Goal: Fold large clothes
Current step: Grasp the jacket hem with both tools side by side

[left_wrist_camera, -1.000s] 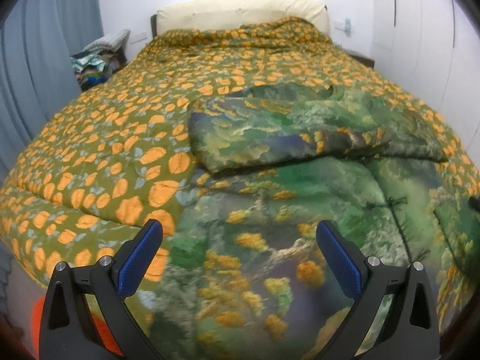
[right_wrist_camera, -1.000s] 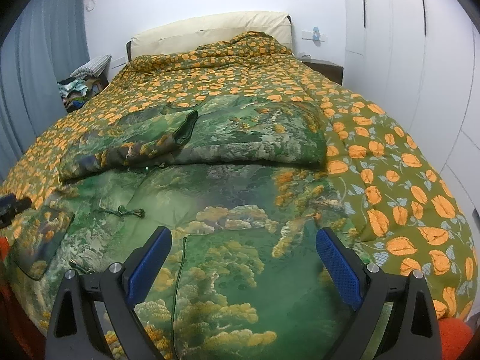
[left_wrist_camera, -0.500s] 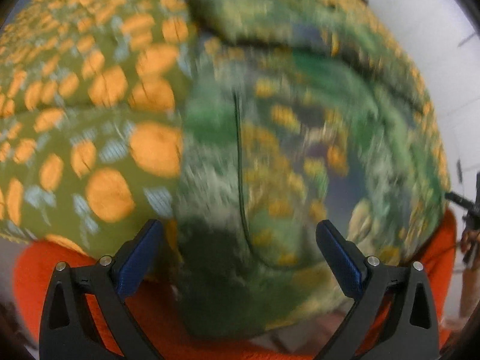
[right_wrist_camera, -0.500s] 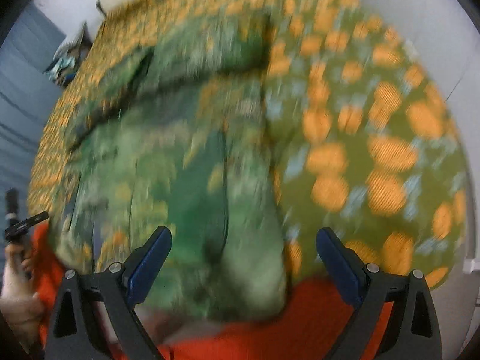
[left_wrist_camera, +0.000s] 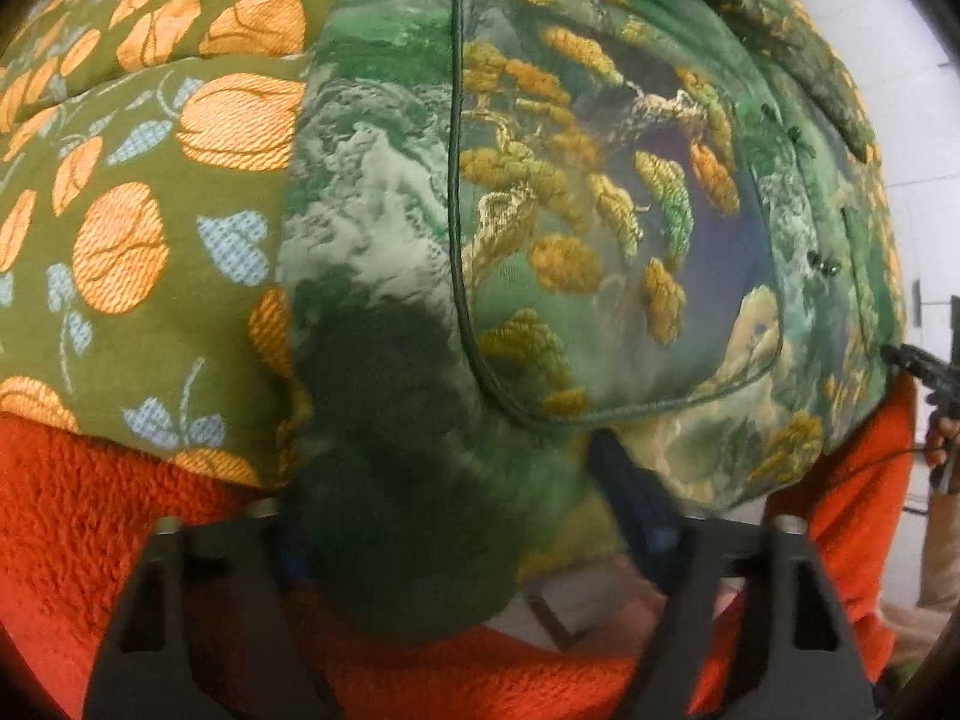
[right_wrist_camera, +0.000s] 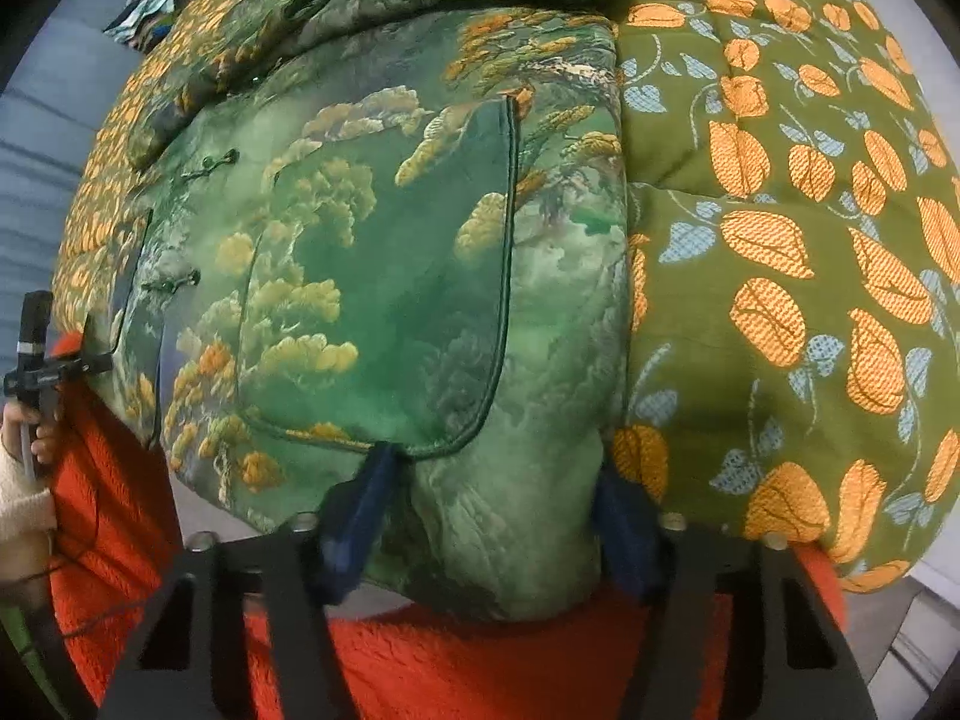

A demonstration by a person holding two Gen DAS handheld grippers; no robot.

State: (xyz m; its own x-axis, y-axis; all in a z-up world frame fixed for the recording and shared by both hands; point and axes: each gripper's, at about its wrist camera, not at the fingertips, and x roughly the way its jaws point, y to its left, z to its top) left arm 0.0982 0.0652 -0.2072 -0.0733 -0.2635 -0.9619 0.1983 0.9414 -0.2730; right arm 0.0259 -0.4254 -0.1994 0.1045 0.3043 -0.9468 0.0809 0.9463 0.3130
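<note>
A padded green jacket [left_wrist_camera: 570,210] with a printed landscape lies on the bed, its hem hanging over the near edge. My left gripper [left_wrist_camera: 462,528] points steeply down at the hem's left corner. Its jaws are closing with the dark green fabric between the blue pads [left_wrist_camera: 636,504], which do not visibly squeeze it. In the right wrist view the same jacket [right_wrist_camera: 372,270] shows a piped pocket. My right gripper [right_wrist_camera: 489,525] is closing on the hem's right corner, and the cloth wrinkles between its pads [right_wrist_camera: 354,516].
An olive quilt with orange flowers [left_wrist_camera: 150,210] [right_wrist_camera: 780,240] covers the bed beside the jacket. An orange fleece blanket [left_wrist_camera: 90,510] [right_wrist_camera: 450,660] hangs below the bed's edge. A hand on the other gripper's handle shows at the frame edges [left_wrist_camera: 942,426] [right_wrist_camera: 30,420].
Both grippers have tipped from looking along the bed to pointing down at its near edge, and sunk onto the jacket's hem. Their jaws, wide before, have narrowed around the hem corners.
</note>
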